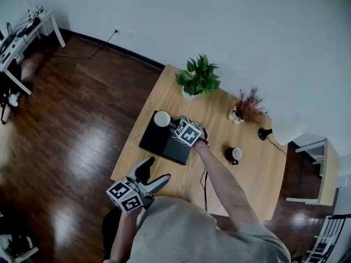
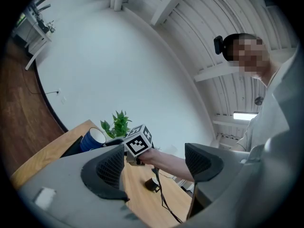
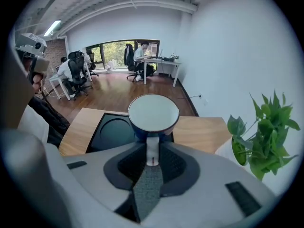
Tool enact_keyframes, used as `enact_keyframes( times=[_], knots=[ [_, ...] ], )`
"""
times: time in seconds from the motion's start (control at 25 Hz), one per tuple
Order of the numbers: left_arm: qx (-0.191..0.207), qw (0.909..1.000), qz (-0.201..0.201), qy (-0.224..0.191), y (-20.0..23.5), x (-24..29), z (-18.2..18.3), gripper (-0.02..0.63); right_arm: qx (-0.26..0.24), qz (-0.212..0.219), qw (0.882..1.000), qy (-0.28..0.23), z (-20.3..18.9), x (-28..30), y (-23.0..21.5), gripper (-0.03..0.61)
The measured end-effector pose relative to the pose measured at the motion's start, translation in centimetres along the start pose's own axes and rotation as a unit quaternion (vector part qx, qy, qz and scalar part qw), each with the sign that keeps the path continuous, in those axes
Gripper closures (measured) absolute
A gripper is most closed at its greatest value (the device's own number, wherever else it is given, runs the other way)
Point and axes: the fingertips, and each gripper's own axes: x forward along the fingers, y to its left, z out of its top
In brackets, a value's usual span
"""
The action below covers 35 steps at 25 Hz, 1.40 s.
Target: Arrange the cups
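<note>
Mid-task, I judge: my right hand-held gripper (image 3: 152,151) pinches the blue cup (image 3: 153,115) by its handle over the black tray (image 1: 164,141), the black mug (image 1: 234,155) unplaced well apart on the counter (image 1: 247,185), the left hand-held gripper (image 1: 158,170) gaping empty at the near edge, the potted plant (image 1: 198,76) crowding beyond.

Blocked along the far edge of the bench (image 1: 252,186) by a green potted plant (image 1: 198,76), a dried plant (image 1: 249,106) and a lamp (image 1: 286,128). Crossed near the front by a cable (image 1: 204,184). Open right of the black cup (image 1: 233,155) and over the near half of the black tray (image 1: 162,142); crowded at its far corner by the held blue cup (image 1: 162,118).
</note>
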Motion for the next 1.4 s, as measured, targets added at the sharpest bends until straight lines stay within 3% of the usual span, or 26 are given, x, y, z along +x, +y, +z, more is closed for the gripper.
enact_keyframes(
  times=[0.28, 0.32, 0.36, 0.4, 0.64, 0.76, 0.92, 1.04, 1.24, 1.4],
  knots=[
    [-0.003, 1.0, -0.007, 0.003, -0.2, 0.3, 0.0, 0.224, 0.018, -0.002, 1.0, 0.0, -0.3, 0.6, -0.3, 0.482],
    [-0.001, 0.9999, -0.009, 0.006, -0.4, 0.5, -0.1, 0.224, 0.024, -0.012, 1.0, 0.001, -0.4, 0.5, -0.4, 0.446],
    [0.0, 0.9999, -0.011, 0.009, -0.5, 0.6, -0.1, 0.224, 0.032, -0.021, 0.999, 0.002, -0.7, 0.2, -0.5, 0.367],
    [0.002, 0.9998, -0.014, 0.012, -0.7, 0.8, -0.1, 0.224, 0.042, -0.028, 0.999, 0.0, -1.1, -0.3, -0.5, 0.344],
    [0.001, 0.999, -0.028, 0.035, -1.0, 2.2, -1.0, 0.224, 0.139, -0.058, 0.987, -0.054, -7.6, -5.6, 0.9, 0.351],
    [0.0, 0.9975, -0.041, 0.058, -1.4, 3.2, -1.9, 0.224, 0.201, -0.072, 0.974, -0.077, -13.0, -8.7, 3.4, 0.365],
    [0.006, 0.9944, -0.06, 0.086, -2.6, 5.0, -2.9, 0.224, 0.279, -0.094, 0.953, -0.069, -21.7, -12.1, 6.6, 0.393],
    [0.011, 0.9919, -0.073, 0.104, -3.4, 6.2, -3.4, 0.224, 0.336, -0.124, 0.933, -0.042, -28.9, -14.2, 8.1, 0.393],
    [0.016, 0.9894, -0.086, 0.116, -4.7, 7.2, -4.0, 0.224, 0.409, -0.21, 0.887, 0.03, -40.3, -18.5, 7.3, 0.391],
    [0.019, 0.9884, -0.086, 0.123, -5.0, 7.4, -4.5, 0.224, 0.422, -0.243, 0.87, 0.069, -44.6, -19.4, 5.0, 0.371]
  ],
)
